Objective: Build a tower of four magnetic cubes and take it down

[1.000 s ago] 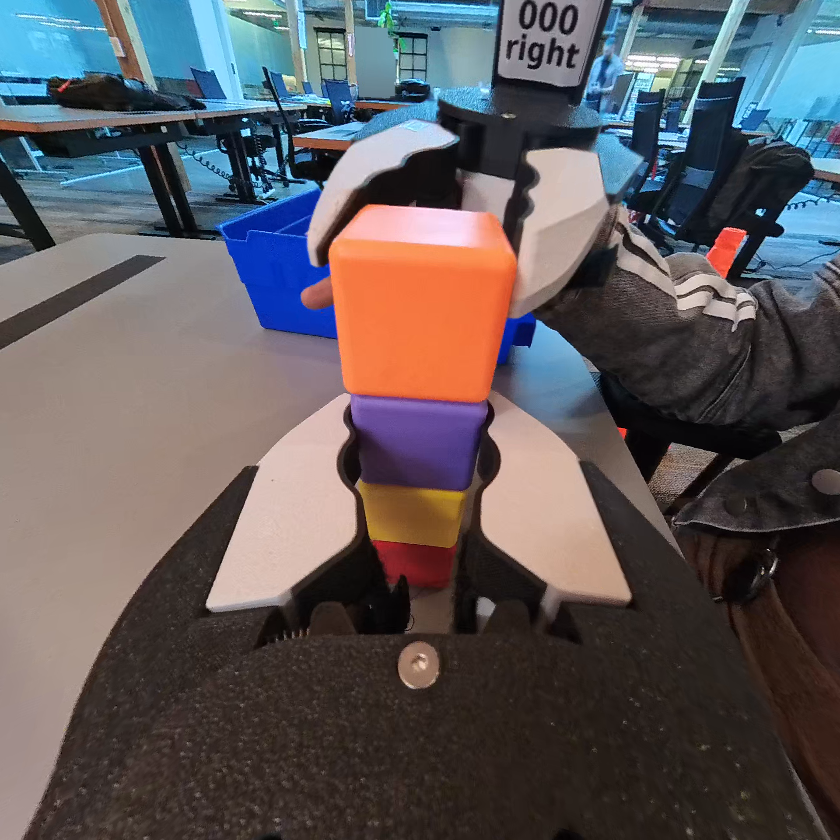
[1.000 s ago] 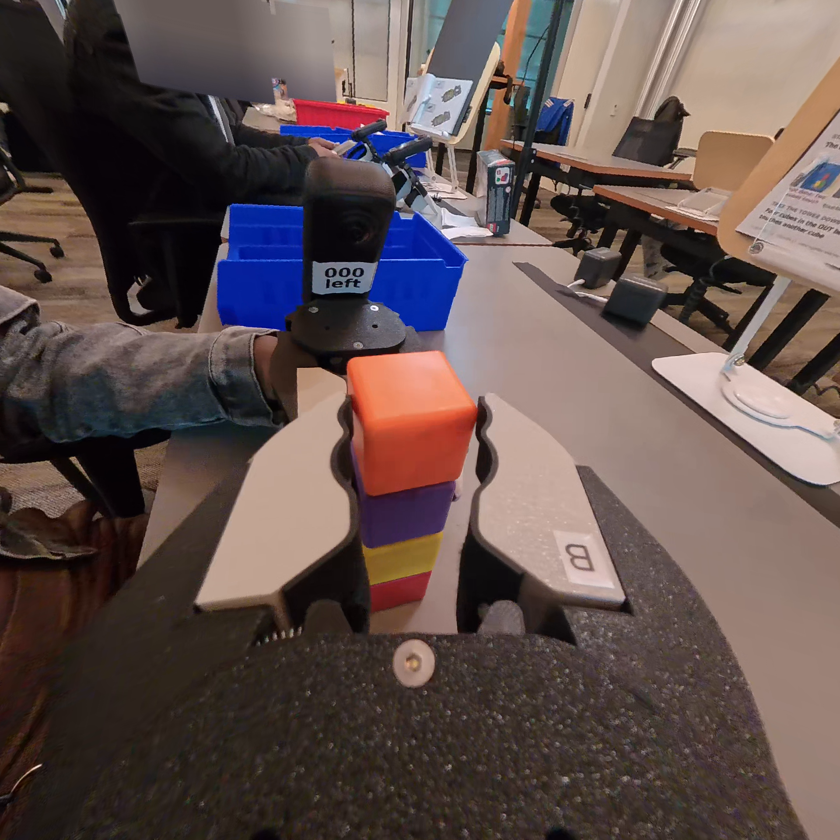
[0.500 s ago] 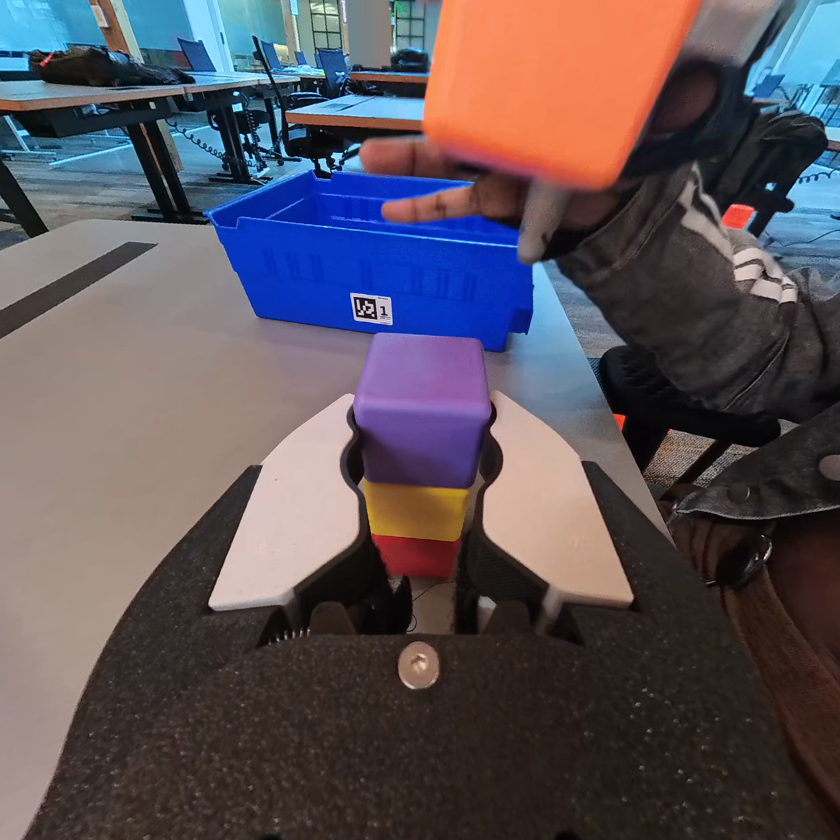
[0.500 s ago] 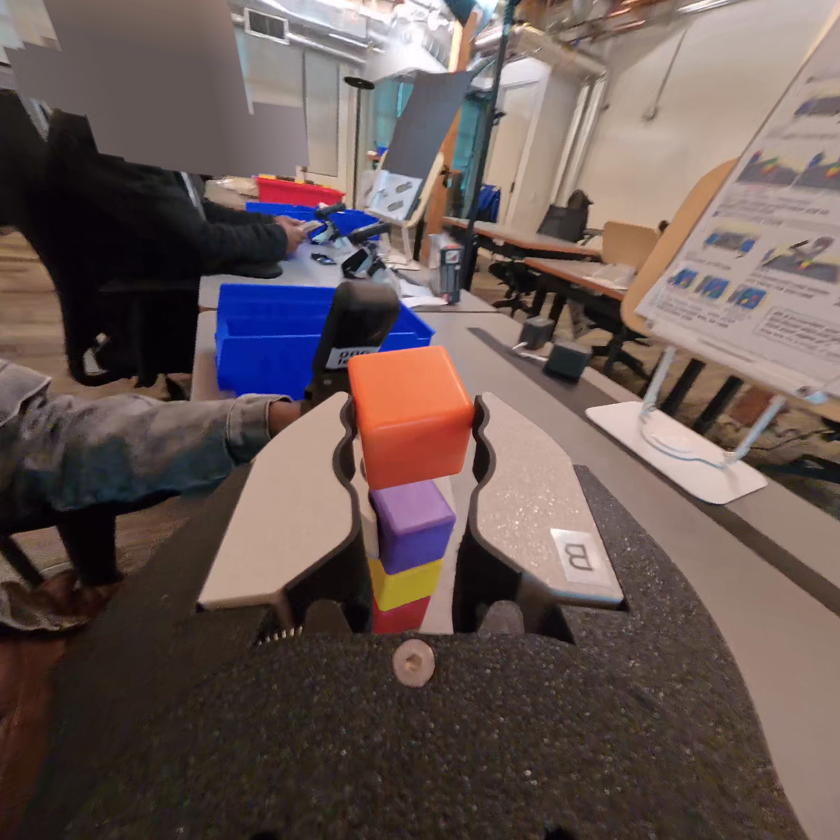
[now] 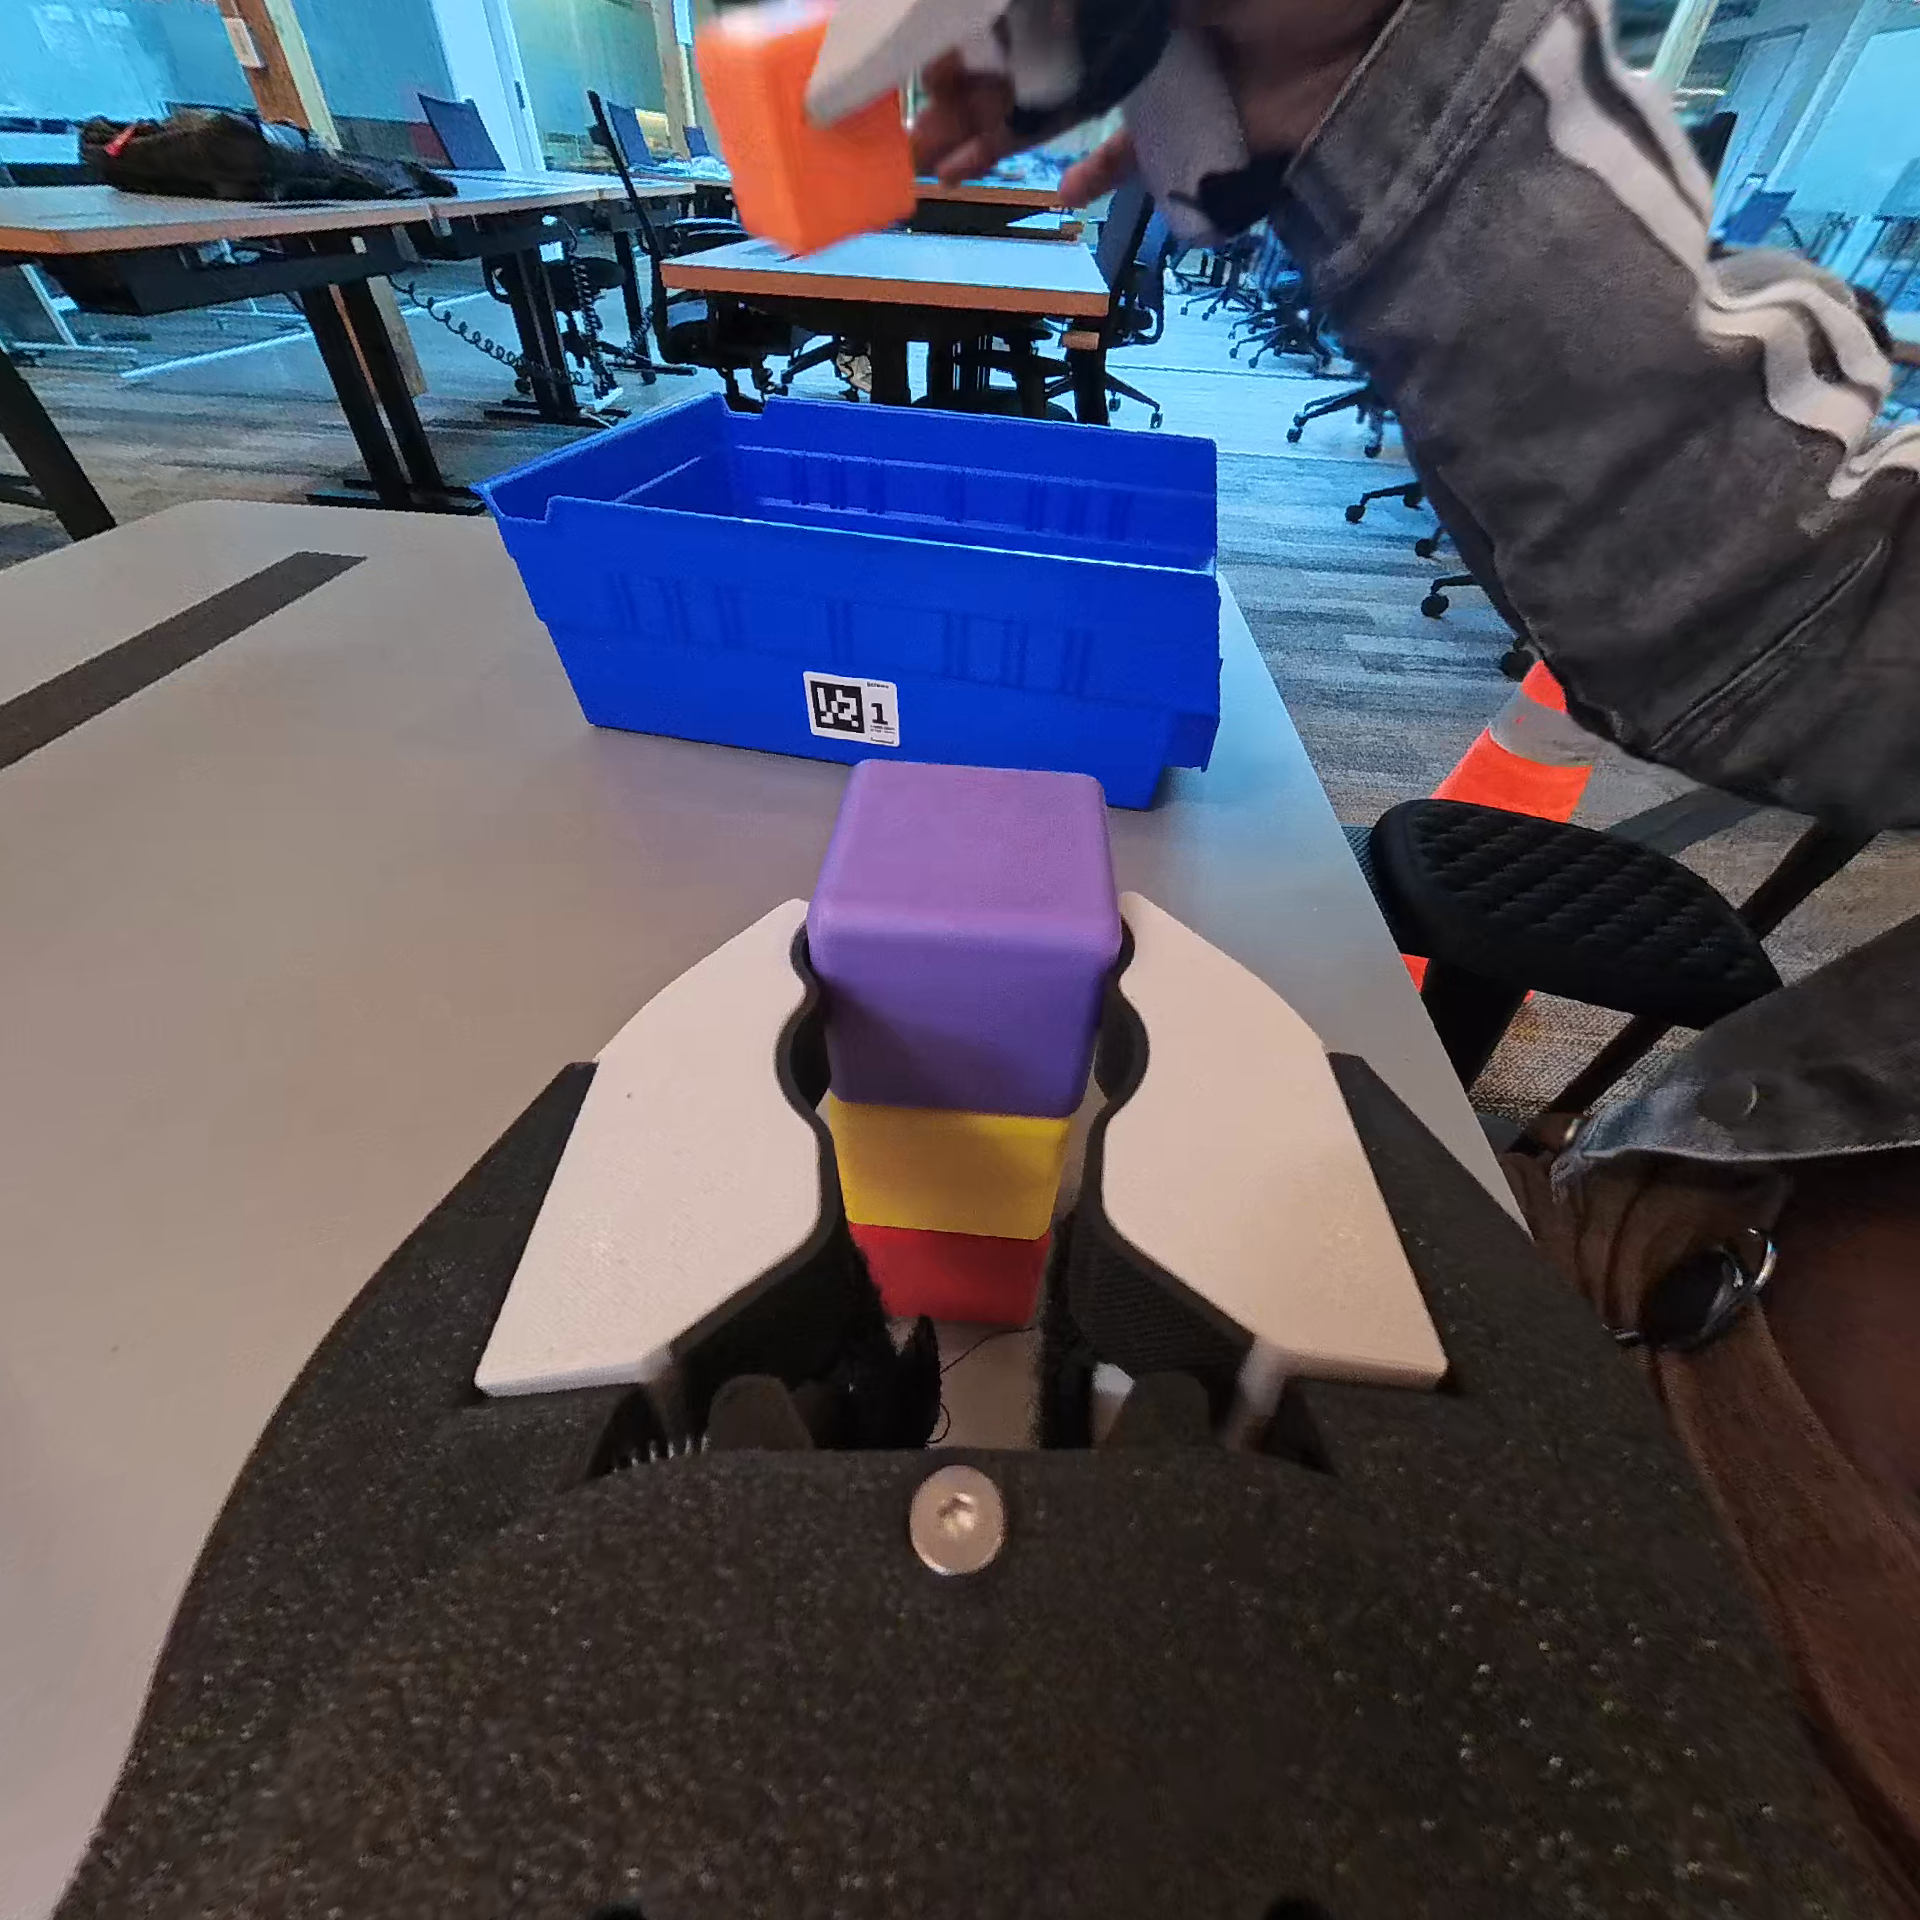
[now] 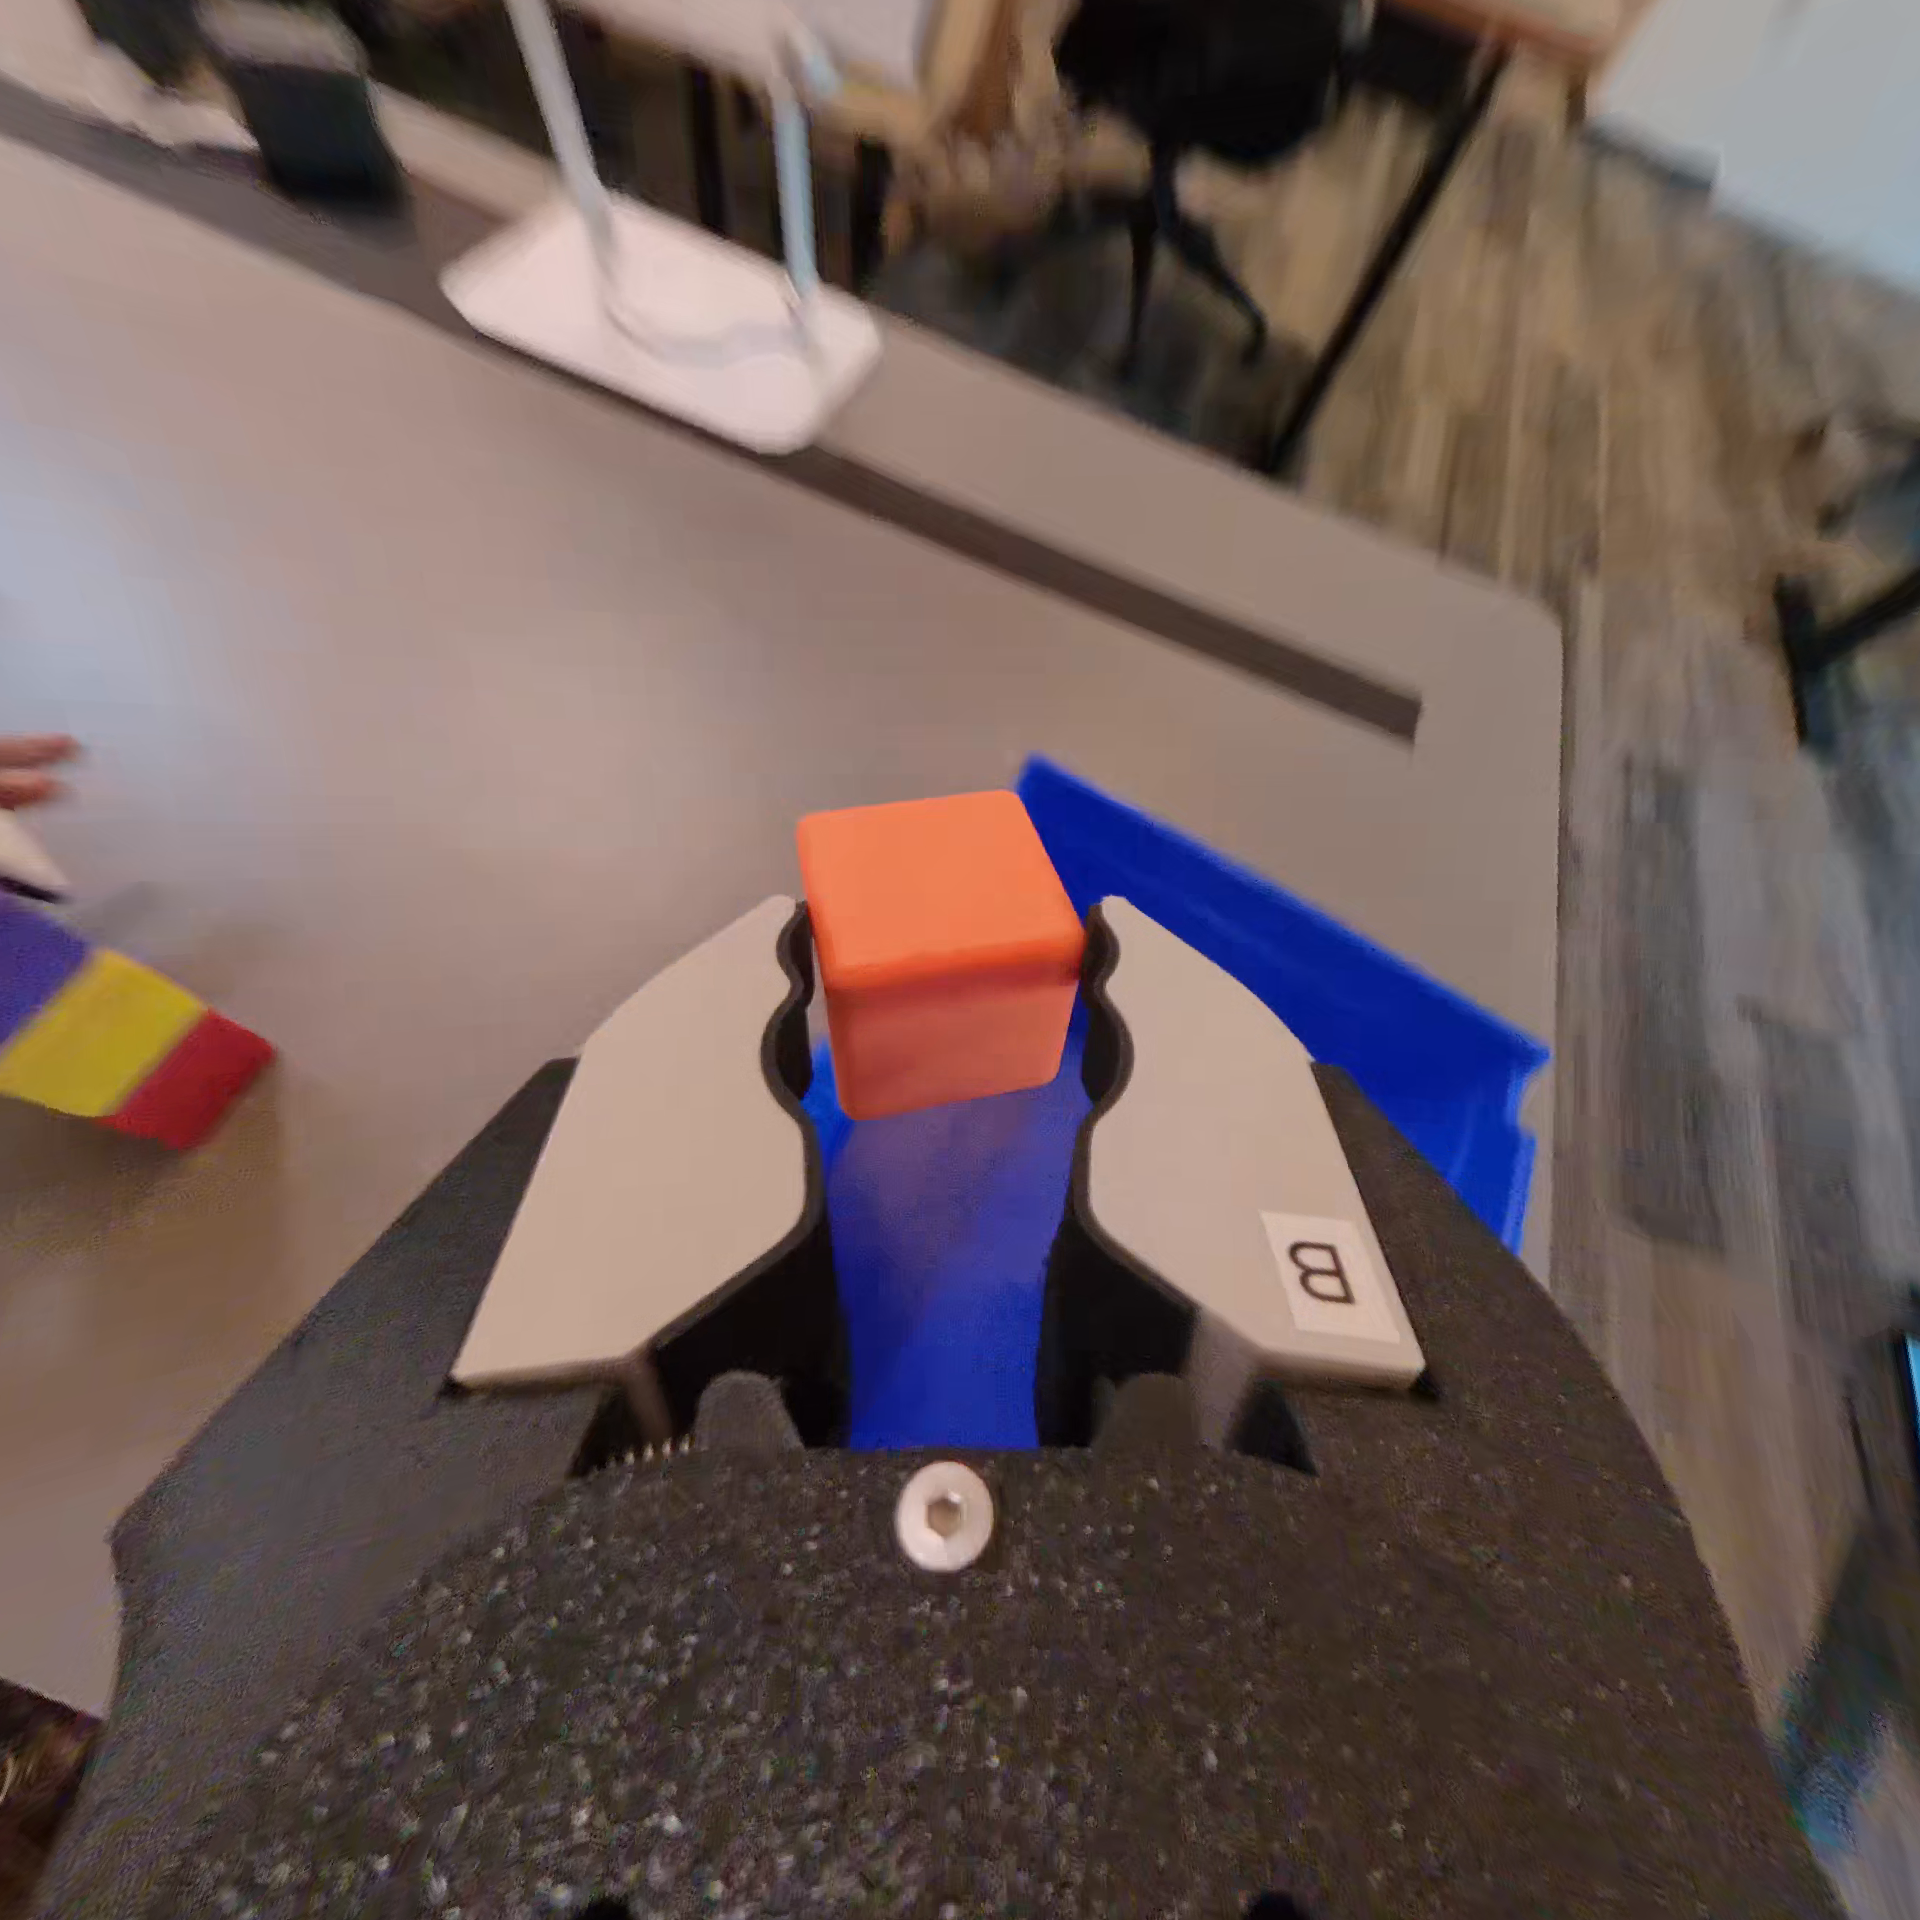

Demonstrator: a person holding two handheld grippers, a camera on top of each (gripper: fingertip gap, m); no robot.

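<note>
A stack of a purple cube (image 5: 961, 940) on a yellow cube (image 5: 951, 1169) on a red cube (image 5: 956, 1273) stands on the grey table (image 5: 312, 935). My left gripper (image 5: 964, 935) is shut on the purple cube, one pad on each side. My right gripper (image 6: 940, 935) is shut on the orange cube (image 6: 935, 951) and holds it in the air above the blue bin (image 6: 1299, 997). In the left wrist view the orange cube (image 5: 805, 125) shows high up, beyond the blue bin (image 5: 873, 613). The stack (image 6: 114, 1039) shows at the left edge of the right wrist view.
A white stand base (image 6: 665, 312) sits at the table's far side. A dark strip (image 6: 1143, 603) runs along the table. A person's jacket sleeve (image 5: 1610, 364) reaches over the right side. An office chair (image 5: 1558, 914) and an orange cone (image 5: 1517, 748) stand beside the table. There is about 25 centimetres between the tips of the two grippers.
My right gripper lifted the orange cube off the purple one, carried it up and swung over the blue bin. My left gripper stayed shut on the purple cube, with the stack still.
</note>
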